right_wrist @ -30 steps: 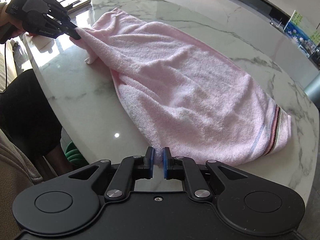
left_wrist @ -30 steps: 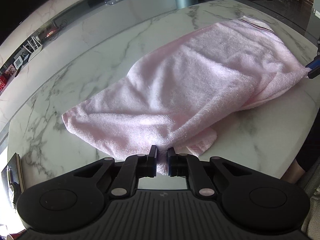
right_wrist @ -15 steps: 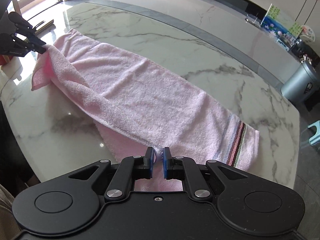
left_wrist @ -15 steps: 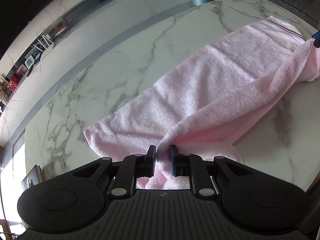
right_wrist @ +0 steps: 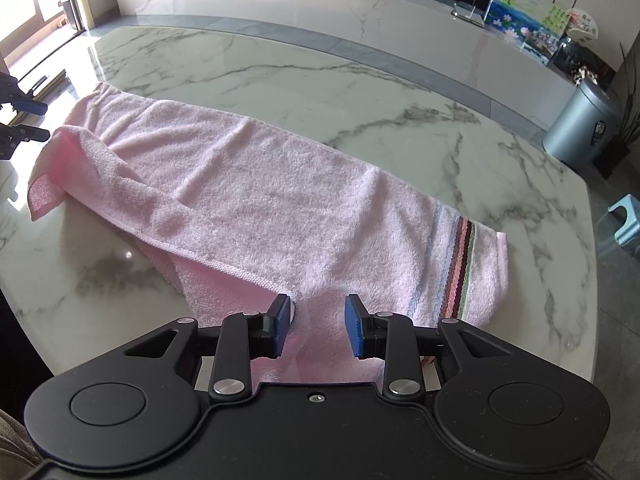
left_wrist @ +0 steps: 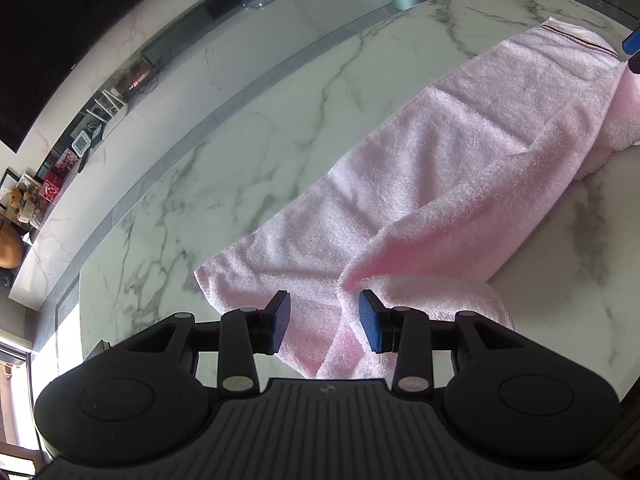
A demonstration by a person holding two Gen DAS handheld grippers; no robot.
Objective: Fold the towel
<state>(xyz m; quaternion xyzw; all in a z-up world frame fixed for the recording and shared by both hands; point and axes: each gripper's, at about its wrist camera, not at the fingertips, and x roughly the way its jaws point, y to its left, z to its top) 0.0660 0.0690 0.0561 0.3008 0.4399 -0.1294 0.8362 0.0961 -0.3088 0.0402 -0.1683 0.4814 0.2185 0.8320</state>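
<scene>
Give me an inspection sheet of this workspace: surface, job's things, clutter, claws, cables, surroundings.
Surface: white marble table with grey veins, glossy.
Job's things: pink towel lies lengthwise on the table, its near long edge lifted and rolled over in a ridge; striped band at one end; the fold is not flat.
Clutter: nothing seen on the table besides the towel.
Claws: left claw open, towel between its pads but not pinched; right claw open, towel edge lying between its fingers.
Cables: tangled wires on the far ledge.
Surroundings: grey bin, flower picture, pale blue stool, dark screen.
</scene>
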